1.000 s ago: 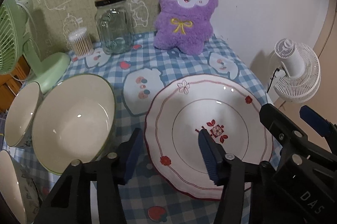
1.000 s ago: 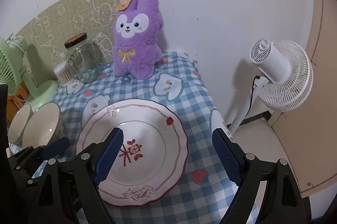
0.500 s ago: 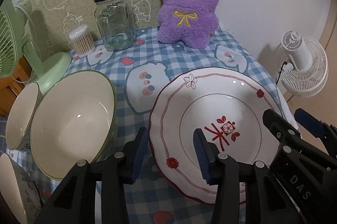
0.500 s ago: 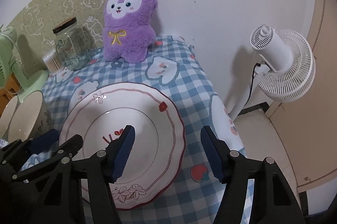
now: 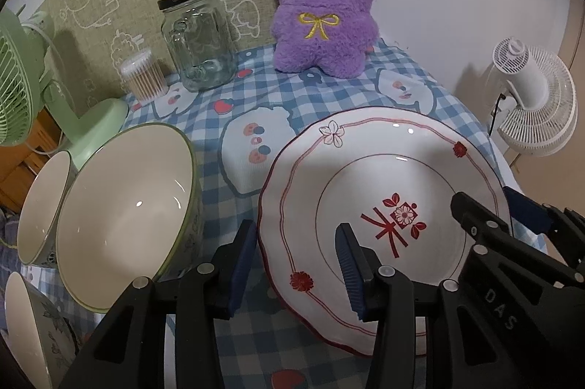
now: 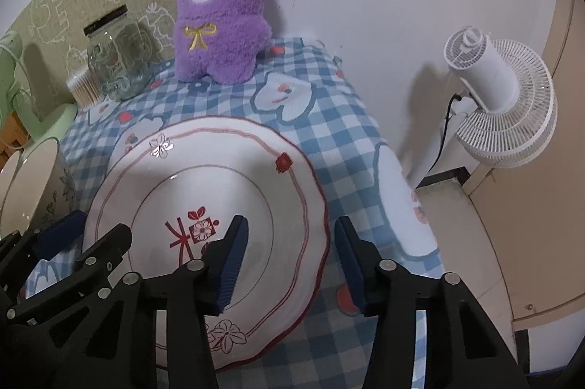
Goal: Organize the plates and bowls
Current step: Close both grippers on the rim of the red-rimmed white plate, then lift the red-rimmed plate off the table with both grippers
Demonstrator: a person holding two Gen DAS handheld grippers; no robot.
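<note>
A white plate [image 5: 384, 184] with a red scalloped rim and red flower marks lies on the blue checked tablecloth; it also shows in the right wrist view [image 6: 204, 191]. My left gripper [image 5: 296, 264] is open and straddles the plate's left rim, one finger outside, one over the plate. My right gripper [image 6: 289, 261] is open and straddles the plate's right rim the same way. A large cream bowl [image 5: 124, 206] with a green rim stands left of the plate. A second bowl [image 5: 44, 202] sits behind it, and a third bowl [image 5: 25, 327] at the lower left.
A purple plush toy [image 5: 325, 8], a glass jar [image 5: 197, 38] and a cotton-swab tub [image 5: 142, 74] stand at the back of the table. A green fan [image 5: 22, 85] is at the left. A white fan [image 6: 501, 104] stands on the floor past the table's right edge.
Both grippers have moved forward and lower and narrowed their opening, so each now has the plate's rim between its fingers. The plate and bowls have not moved.
</note>
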